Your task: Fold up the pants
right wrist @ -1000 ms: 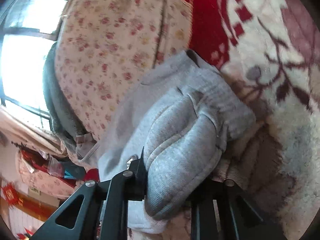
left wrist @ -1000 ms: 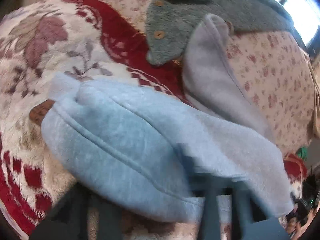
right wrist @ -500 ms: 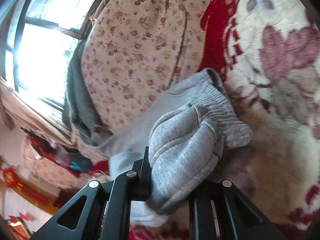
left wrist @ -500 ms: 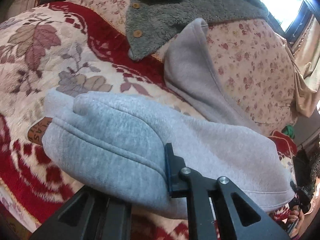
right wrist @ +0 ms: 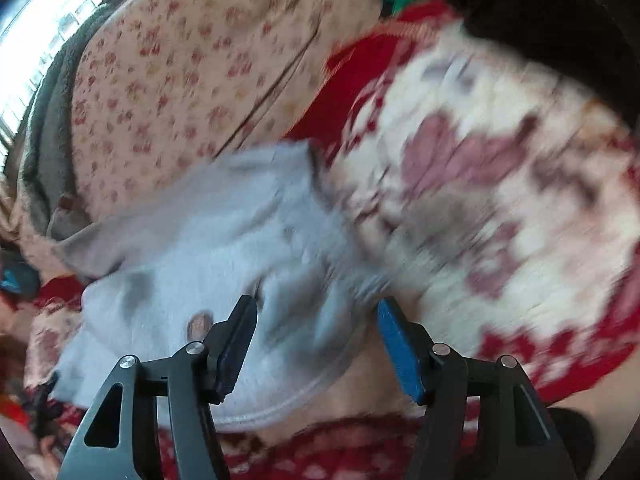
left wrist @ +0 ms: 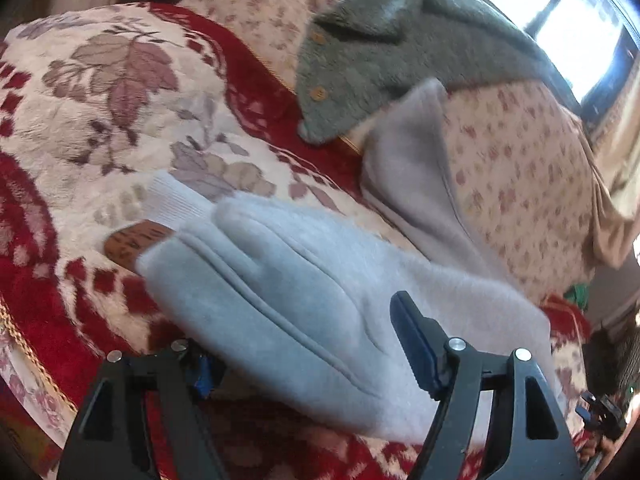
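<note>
The left gripper (left wrist: 308, 364) has its fingers spread wide apart, and the folded light grey pants (left wrist: 280, 292) lie between and ahead of them, resting on the red and cream floral blanket (left wrist: 100, 120); the cloth bulges across the gap, though whether either pad touches it cannot be told. A brown patch (left wrist: 134, 242) and a white ribbed cuff (left wrist: 176, 200) peek out at the far left end of the bundle, beyond the left finger. Farther ahead of the fingers, a second pale grey garment (left wrist: 416, 184) leans up against a pink flowered cushion (left wrist: 520, 168), with a grey-green fleece jacket (left wrist: 384, 64) with wooden buttons draped above it. The right gripper (right wrist: 316, 344) also has its fingers open, and the view is blurred by motion. The pants (right wrist: 200, 248) sit ahead of and to the left of these fingers, a fold of them filling the gap between the blue pads without being pinched. To the right of the fingers spreads the blanket (right wrist: 500, 200); beyond the pants rises the flowered cushion (right wrist: 180, 80).
</note>
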Demonstrator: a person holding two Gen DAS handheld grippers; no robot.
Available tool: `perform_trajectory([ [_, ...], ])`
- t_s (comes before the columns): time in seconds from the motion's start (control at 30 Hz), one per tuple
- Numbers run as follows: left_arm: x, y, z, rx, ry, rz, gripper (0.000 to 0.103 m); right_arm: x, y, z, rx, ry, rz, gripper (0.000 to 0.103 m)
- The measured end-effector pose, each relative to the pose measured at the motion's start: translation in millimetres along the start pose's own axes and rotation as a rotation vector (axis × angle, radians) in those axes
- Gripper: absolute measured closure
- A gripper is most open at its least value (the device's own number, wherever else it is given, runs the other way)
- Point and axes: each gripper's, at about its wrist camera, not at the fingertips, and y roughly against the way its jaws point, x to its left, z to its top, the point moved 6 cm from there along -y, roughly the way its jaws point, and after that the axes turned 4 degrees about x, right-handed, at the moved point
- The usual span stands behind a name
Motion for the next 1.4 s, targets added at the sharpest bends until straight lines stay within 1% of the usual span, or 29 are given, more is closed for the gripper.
perform_trajectory([
  [0.03,3.1,-2.8,3.7,0.005,0.016,-0.004,0.028,8.4,3.6,4.0,-0.007,0.003,0.033,0.033],
  [0.07,4.2,-5.2,5.6,0.007,0.028,0.0,0.028,19.3,4.1,5.5,0.001,0.01,0.089,0.032],
  [0.13,8.6,-10.7,10.2,0.005,0.063,0.007,0.028,40.3,-3.0,4.1,0.022,0.022,0.153,0.031],
  [0.2,13.2,-17.0,17.3,-0.007,0.097,0.007,0.028,66.5,-18.2,-3.3,0.059,0.066,0.197,0.031],
  [0.27,13.2,-23.4,25.2,-0.011,0.092,0.015,0.028,93.8,-35.1,-13.2,0.101,0.11,0.221,0.031],
  [0.33,4.6,-25.1,32.6,-0.025,0.024,0.04,0.04,118.4,-46.2,-24.3,0.136,0.166,0.256,0.031],
  [0.37,-1.5,-23.3,36.6,-0.037,-0.034,0.069,0.057,137.3,-52.6,-29.7,0.152,0.22,0.269,0.031],
  [0.4,-4.6,-20.7,39.2,-0.046,-0.071,0.087,0.066,147.5,-54.2,-34.7,0.152,0.25,0.27,0.031],
  [0.43,-5.2,-17.9,41.4,-0.052,-0.087,0.088,0.067,163.2,-57.6,-39.7,0.147,0.296,0.276,0.031],
  [0.47,-1.5,-16.4,42.5,-0.046,-0.078,0.075,0.067,175.4,-59.6,-42.6,0.144,0.329,0.285,0.031],
  [0.5,4.5,-16.3,42.1,-0.034,-0.063,0.081,0.069,184.2,-60.6,-46.3,0.14,0.351,0.292,0.031],
  [0.57,21.7,-17.6,37.0,-0.011,-0.039,0.13,0.07,203.4,-65.0,-49.4,0.126,0.388,0.305,0.031],
  [0.6,27.3,-18.1,33.6,-0.003,-0.033,0.138,0.07,213.2,-69.6,-50.2,0.122,0.4,0.314,0.031],
  [0.63,33.6,-19.2,28.0,0.009,-0.028,0.149,0.07,222.5,-75.0,-51.9,0.123,0.411,0.327,0.031],
  [0.67,39.0,-19.4,22.9,0.016,-0.03,0.18,0.07,229.0,-79.9,-54.4,0.127,0.42,0.335,0.031],
  [0.7,41.3,-18.8,20.1,0.018,-0.034,0.192,0.068,236.0,-89.0,-58.6,0.143,0.437,0.34,0.031],
  [0.73,43.3,-17.0,17.9,0.018,-0.032,0.196,0.066,240.0,-102.2,-63.9,0.176,0.454,0.319,0.031],
  [0.8,47.8,-9.1,17.6,0.005,-0.015,0.205,0.05,237.1,-130.6,-72.1,0.228,0.456,0.22,0.031],
  [0.87,49.8,3.8,21.0,-0.025,-0.013,0.212,0.041,234.8,-149.3,-75.9,0.256,0.434,0.201,0.031],
  [0.9,50.0,10.8,23.0,-0.041,-0.015,0.224,0.038,232.7,-152.9,-76.3,0.263,0.421,0.198,0.031],
  [0.97,48.3,25.5,29.2,-0.078,-0.033,0.249,0.035,230.0,-148.8,-74.0,0.257,0.403,0.217,0.031],
  [1.03,43.4,36.0,35.2,-0.101,-0.049,0.241,0.032,227.9,-139.1,-71.0,0.249,0.399,0.223,0.029],
  [1.17,37.1,36.1,42.8,-0.118,-0.053,0.233,0.028,223.6,-117.0,-61.6,0.205,0.384,0.239,0.023],
  [1.27,40.0,17.9,39.8,-0.087,-0.047,0.267,0.028,228.1,-110.8,-59.2,0.19,0.387,0.26,0.022],
  [1.3,44.8,11.4,36.8,-0.067,-0.04,0.292,0.028,229.6,-110.6,-59.7,0.19,0.392,0.262,0.022],
  [1.37,64.7,-7.5,26.2,0.018,0.025,0.372,0.028,234.8,-114.0,-62.3,0.197,0.41,0.251,0.022],
  [1.4,73.2,-13.3,20.5,0.055,0.062,0.378,0.028,236.1,-117.0,-64.1,0.207,0.414,0.241,0.022],
])
